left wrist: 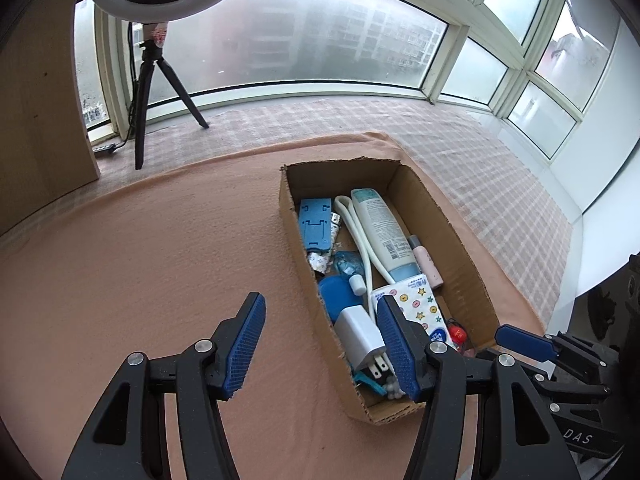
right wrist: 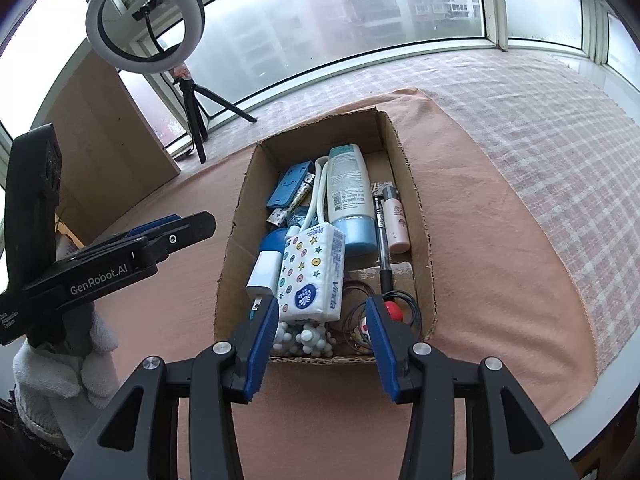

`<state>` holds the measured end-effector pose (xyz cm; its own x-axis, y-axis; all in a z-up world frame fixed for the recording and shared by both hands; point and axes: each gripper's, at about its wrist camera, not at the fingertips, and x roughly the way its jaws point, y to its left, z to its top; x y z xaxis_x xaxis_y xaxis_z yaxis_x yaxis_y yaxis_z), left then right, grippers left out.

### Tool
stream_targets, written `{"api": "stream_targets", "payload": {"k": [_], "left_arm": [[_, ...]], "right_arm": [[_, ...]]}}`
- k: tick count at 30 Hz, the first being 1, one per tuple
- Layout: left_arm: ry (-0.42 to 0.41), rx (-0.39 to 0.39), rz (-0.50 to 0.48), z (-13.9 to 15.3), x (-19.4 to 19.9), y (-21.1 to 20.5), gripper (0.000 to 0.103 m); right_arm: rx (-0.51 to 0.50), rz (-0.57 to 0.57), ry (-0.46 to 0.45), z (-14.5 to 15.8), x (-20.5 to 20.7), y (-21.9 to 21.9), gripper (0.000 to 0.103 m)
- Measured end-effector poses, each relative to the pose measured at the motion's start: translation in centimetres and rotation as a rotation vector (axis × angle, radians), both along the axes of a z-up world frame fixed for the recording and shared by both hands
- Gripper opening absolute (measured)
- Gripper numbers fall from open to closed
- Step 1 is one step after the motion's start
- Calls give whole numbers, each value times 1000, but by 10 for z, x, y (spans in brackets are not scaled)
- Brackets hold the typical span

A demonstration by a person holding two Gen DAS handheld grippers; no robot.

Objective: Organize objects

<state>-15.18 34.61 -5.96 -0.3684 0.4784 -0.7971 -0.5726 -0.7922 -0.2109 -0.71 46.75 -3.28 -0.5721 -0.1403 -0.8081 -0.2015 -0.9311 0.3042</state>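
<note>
A cardboard box (left wrist: 460, 236) (right wrist: 412, 200) stands on a pink cloth and holds several small items: a white lotion bottle (left wrist: 382, 232) (right wrist: 349, 196), a tissue pack (left wrist: 420, 308) (right wrist: 312, 272), a white charger (left wrist: 362, 336) (right wrist: 264, 272), a blue phone stand (left wrist: 316, 224) (right wrist: 290, 184), a pink tube (left wrist: 426, 260) (right wrist: 396, 220) and a pen (right wrist: 382, 240). My left gripper (left wrist: 322, 316) is open and empty over the box's near left wall. My right gripper (right wrist: 322, 316) is open and empty above the box's near end.
A ring light on a black tripod (left wrist: 150, 80) (right wrist: 192, 108) stands by the window at the back left. A wooden panel (left wrist: 36, 120) is at the left. A checked cloth (right wrist: 540, 120) lies beyond the pink cloth (left wrist: 160, 260). The table edge (right wrist: 592, 412) is at the right.
</note>
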Motion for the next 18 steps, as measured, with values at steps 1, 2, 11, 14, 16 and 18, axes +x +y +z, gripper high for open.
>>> {"api": "stream_targets", "payload": {"k": [1, 2, 11, 14, 16, 18], "left_arm": [[2, 1, 7, 2, 1, -6, 62], [5, 3, 18, 4, 2, -14, 62], [23, 11, 117, 19, 16, -93, 68], [36, 0, 145, 22, 24, -119, 70], [45, -12, 166, 22, 29, -134, 70], [47, -23, 197, 21, 34, -154, 70]], "right_arm": [[4, 5, 2, 1, 0, -5, 42], [4, 8, 4, 2, 0, -8, 42], [23, 64, 21, 13, 2, -56, 42], [36, 85, 29, 16, 2, -73, 43], [44, 98, 38, 19, 3, -85, 49], [55, 113, 49, 21, 3, -98, 52]]}}
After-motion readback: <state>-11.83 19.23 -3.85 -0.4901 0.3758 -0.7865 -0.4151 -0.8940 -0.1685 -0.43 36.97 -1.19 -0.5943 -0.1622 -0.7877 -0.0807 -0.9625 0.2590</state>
